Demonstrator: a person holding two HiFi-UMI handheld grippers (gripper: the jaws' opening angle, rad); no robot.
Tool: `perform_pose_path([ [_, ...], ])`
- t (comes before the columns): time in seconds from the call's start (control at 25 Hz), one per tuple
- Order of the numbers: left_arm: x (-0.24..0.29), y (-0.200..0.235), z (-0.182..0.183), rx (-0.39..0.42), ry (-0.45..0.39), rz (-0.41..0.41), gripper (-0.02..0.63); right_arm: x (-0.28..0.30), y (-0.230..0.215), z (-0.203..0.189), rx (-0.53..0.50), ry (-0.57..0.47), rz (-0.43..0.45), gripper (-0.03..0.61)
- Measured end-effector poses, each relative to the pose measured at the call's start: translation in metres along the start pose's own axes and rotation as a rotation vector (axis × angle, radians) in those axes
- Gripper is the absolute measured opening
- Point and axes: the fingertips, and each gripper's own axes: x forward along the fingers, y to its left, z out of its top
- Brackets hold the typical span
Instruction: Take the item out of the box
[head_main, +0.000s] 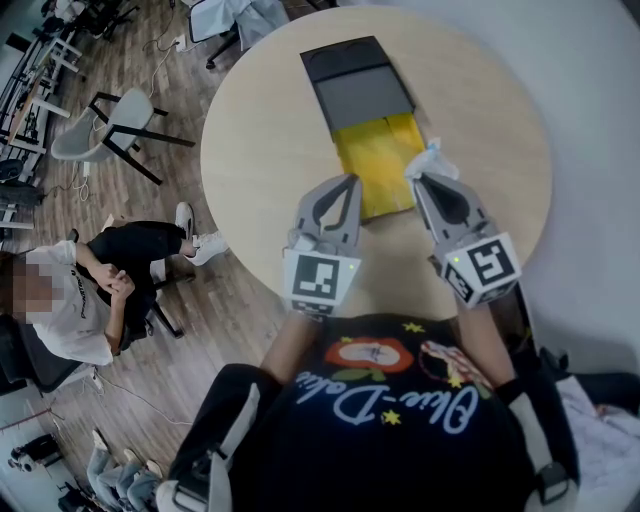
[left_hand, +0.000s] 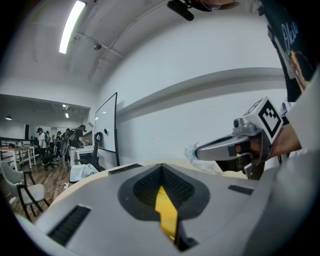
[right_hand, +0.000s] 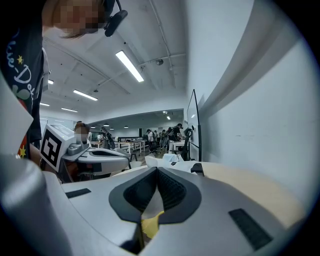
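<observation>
1. Nearest the head camera was the wearer's black printed shirt (head_main: 400, 400), on the side of the table farthest from the box (head_main: 355, 85).
2. Just beyond it, the left gripper (head_main: 348, 185) pointed toward the box, its jaws pressed together on the near left edge of the yellow item (head_main: 385, 160); a yellow strip showed between them in the left gripper view.
3. Beside it, the right gripper (head_main: 422, 180) had its jaws closed on crumpled clear wrapping (head_main: 436, 155) at the item's near right corner, with yellow showing just below the pinch.
4. The yellow item lay flat on the round table (head_main: 270, 140), drawn well out of the box's near end; its far edge met the dark box, and whether any of it lay inside could not be told.
5. Judged from this, the pull was largely done; what was left was drawing the item fully clear of the box.
6. Well beyond the table, left of the box, a seated person (head_main: 90, 290) and a chair (head_main: 115, 125) stood on the wooden floor.
</observation>
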Motion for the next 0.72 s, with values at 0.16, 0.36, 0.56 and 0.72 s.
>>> perform_pose_path([
  [0.16,-0.0013,0.0004,0.0007,-0.002,0.001,0.000,-0.009,-0.0006,0.0011,0.0000,0.000,0.007,-0.002,0.000],
  [0.36,-0.0014,0.0014,0.0013,0.003,-0.006,-0.001,-0.009,0.0002,0.0018,0.0009,-0.005,0.003,-0.002,0.000],
  [0.56,-0.0007,0.0010,0.0011,-0.006,-0.002,0.003,-0.009,-0.0005,0.0006,0.0009,-0.008,0.011,-0.003,0.000],
  [0.72,-0.0006,0.0001,-0.0005,-0.017,0.006,0.004,-0.009,-0.0012,0.0004,0.0012,-0.010,0.006,-0.004,0.002],
])
